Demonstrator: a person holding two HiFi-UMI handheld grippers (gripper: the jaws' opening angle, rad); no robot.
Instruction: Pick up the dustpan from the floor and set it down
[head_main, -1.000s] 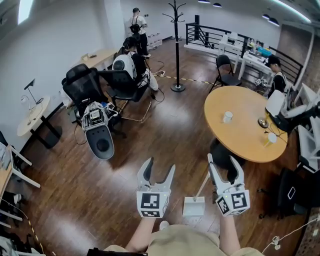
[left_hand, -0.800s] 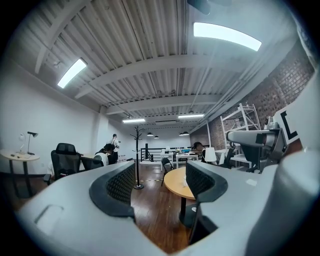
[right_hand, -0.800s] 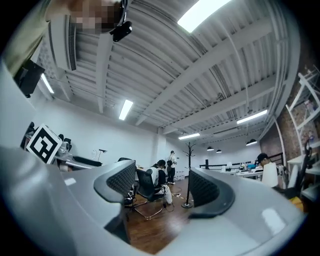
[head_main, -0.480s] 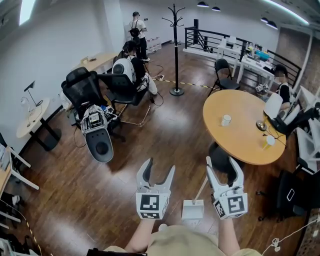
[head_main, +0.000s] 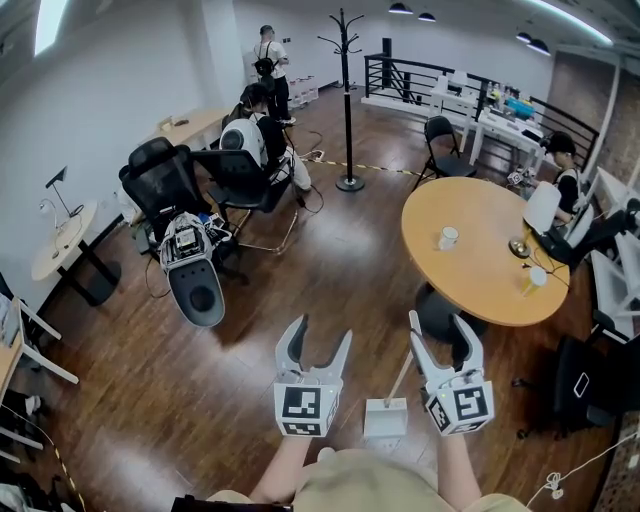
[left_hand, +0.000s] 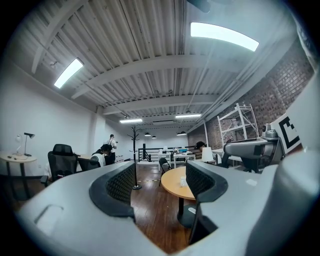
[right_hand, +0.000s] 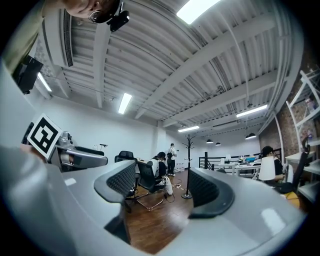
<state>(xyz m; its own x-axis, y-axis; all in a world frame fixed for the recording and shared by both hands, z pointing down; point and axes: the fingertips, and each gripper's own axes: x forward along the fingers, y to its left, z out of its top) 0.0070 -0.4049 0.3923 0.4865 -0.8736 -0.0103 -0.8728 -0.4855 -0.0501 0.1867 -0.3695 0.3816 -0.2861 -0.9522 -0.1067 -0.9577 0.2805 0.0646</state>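
The white dustpan lies on the wooden floor at the lower centre of the frame, its handle slanting toward the upper right. Left claw and right claw flank it, each with jaws apart and nothing between them.

Counting two grippers: left gripper and right gripper. Counting one dustpan on the floor. Counting one round table, bearing two cups: white cup and second cup. Counting one coat stand. Counting three other people: standing person, seated person, far seated person. Counting two black office chairs, left office chair and right office chair, plus one folding chair.
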